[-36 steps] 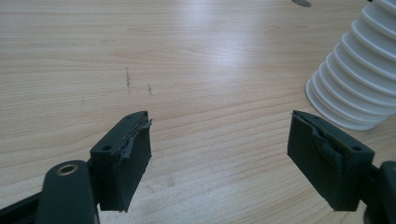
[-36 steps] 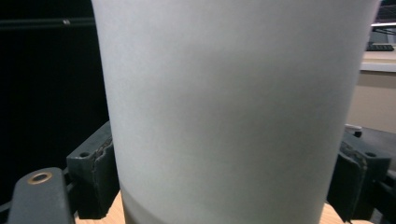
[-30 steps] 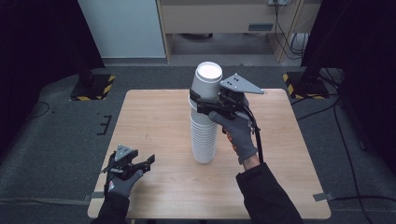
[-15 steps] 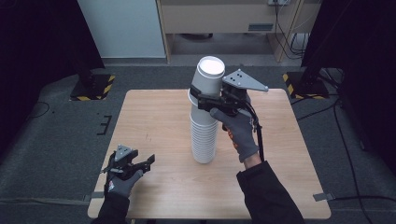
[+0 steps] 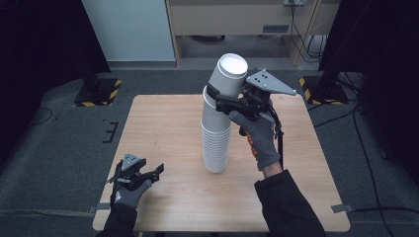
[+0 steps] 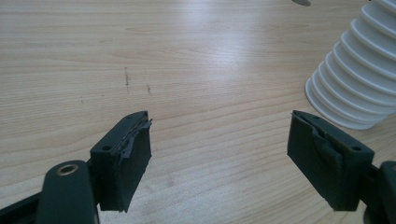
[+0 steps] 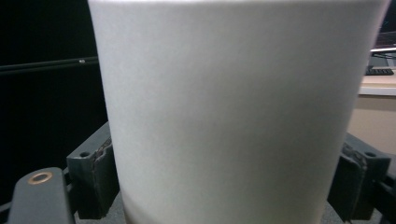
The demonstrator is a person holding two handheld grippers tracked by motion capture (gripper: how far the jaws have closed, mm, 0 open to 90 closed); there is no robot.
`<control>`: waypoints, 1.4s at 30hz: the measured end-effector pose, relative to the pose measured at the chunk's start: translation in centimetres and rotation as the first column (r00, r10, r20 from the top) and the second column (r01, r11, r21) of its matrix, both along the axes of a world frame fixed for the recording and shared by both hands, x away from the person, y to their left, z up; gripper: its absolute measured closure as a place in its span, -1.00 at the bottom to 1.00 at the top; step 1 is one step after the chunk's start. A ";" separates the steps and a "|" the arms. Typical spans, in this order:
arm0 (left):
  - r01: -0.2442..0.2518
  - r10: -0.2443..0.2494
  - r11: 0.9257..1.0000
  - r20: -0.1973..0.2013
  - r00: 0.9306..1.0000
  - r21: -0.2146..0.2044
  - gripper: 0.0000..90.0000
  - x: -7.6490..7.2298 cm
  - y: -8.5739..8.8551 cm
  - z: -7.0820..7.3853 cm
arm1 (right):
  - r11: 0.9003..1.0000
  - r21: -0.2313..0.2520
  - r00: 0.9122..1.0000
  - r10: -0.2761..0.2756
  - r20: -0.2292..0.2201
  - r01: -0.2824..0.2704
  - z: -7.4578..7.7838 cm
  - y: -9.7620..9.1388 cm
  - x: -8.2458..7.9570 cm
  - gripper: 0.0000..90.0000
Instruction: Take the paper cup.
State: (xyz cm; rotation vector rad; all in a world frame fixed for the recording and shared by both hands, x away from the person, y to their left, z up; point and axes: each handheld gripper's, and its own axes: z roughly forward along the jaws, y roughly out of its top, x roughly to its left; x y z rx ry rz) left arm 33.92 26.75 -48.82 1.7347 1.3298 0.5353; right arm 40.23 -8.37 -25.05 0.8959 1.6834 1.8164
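The right tool (image 5: 223, 101) is clamping the top cup (image 5: 228, 79) of a tall stack of white cups (image 5: 216, 140) that is standing near the middle of the tabletop (image 5: 163, 128); its jaws are pressing both sides of the cup, which is leaning away from the column beneath it. The left tool (image 5: 143, 174) is resting low by the near left edge, jaws spread wide and gripping nothing. The risk is that the cup is dragging its neighbour along, or that a sideways pull is tipping the whole stack, since nothing is steadying the base. A hard squeeze could also be crushing the thin wall. The right gripper view is so crowded by the cup that its rim, and whether one or two cups are being held, cannot be made out.
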 end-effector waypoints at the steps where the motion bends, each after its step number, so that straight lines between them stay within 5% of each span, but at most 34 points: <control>1: -0.001 0.001 1.000 0.000 1.000 -0.001 -0.55 0.0 0.0 0.0 | 1.000 -0.001 1.000 0.000 0.002 0.000 0.1 -0.1 -0.1 -0.68; 21: -0.002 0.002 1.000 0.001 1.000 -0.002 -0.55 0.0 0.0 0.0 | 0.999 0.028 0.999 -0.034 0.010 0.034 0.7 -3.8 -1.4 -0.68; 42: 0.001 -0.002 1.000 0.022 1.000 0.012 -0.54 0.1 -0.2 -0.1 | 0.996 0.022 0.995 -0.089 -0.049 0.090 -2.3 -8.3 -2.5 -0.68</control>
